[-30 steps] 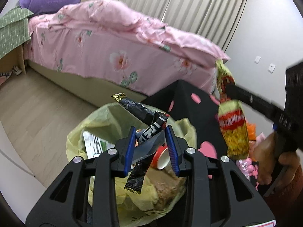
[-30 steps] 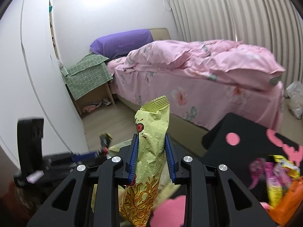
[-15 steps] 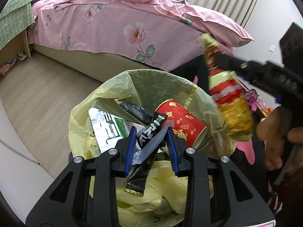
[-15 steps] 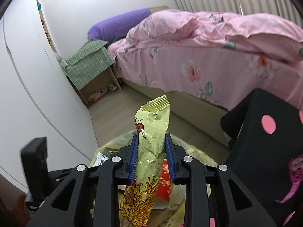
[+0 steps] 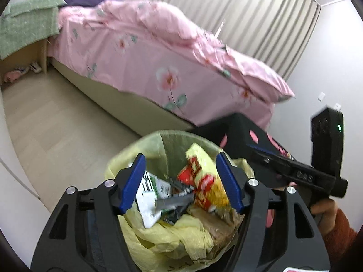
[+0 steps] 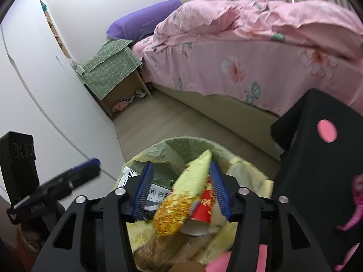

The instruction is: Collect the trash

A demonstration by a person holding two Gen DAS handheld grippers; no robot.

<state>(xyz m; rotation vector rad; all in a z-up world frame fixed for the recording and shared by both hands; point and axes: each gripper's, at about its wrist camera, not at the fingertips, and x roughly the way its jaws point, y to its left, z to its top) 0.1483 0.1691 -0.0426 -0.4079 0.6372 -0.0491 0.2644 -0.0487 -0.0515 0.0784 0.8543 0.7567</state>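
Both my grippers, left and right, hang fingers wide over the yellow trash bag; crinkled yellow-red snack packet lies inside.

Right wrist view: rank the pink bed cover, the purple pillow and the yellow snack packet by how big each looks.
1. pink bed cover, largest by far.
2 and 3. purple pillow and yellow snack packet look alike; the packet is much nearer the camera, so no ranking.

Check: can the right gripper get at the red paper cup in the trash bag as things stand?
Probably not cleanly. The right gripper is open above the trash bag, but the yellow snack wrapper lies across the red paper cup.
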